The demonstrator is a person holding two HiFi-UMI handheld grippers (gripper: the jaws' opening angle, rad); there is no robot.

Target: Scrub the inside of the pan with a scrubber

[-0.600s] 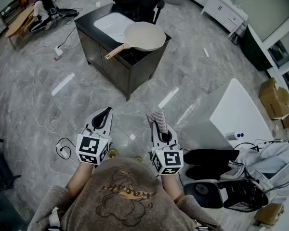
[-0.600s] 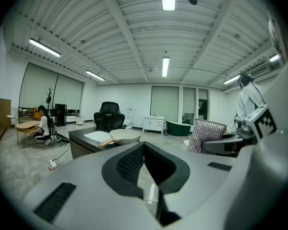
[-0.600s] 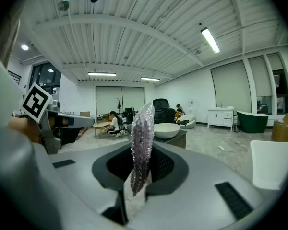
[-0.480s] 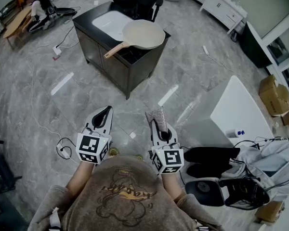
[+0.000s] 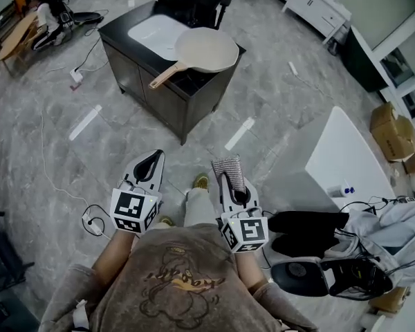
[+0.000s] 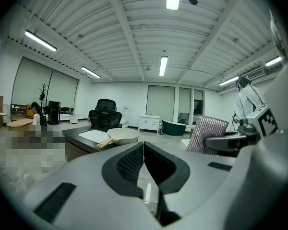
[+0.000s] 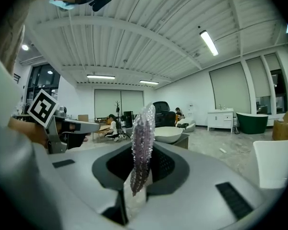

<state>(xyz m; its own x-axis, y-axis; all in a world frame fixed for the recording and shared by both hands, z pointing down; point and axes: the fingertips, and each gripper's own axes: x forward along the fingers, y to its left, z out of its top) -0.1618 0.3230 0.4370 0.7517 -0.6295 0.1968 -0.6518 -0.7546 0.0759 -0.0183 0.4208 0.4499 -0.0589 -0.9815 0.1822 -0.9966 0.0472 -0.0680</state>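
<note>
While right gripper clamps scrubber, pan tops counter.

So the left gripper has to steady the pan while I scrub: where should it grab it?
Probably the wooden handle, approached from the cabinet's near-left corner: it juts from the pan toward that side, is slim enough to clamp, and leaves the bowl free.

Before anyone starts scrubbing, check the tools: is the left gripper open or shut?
Shut. In its own view, the left gripper has its jaws meeting at the tips, with nothing held between them.
</note>
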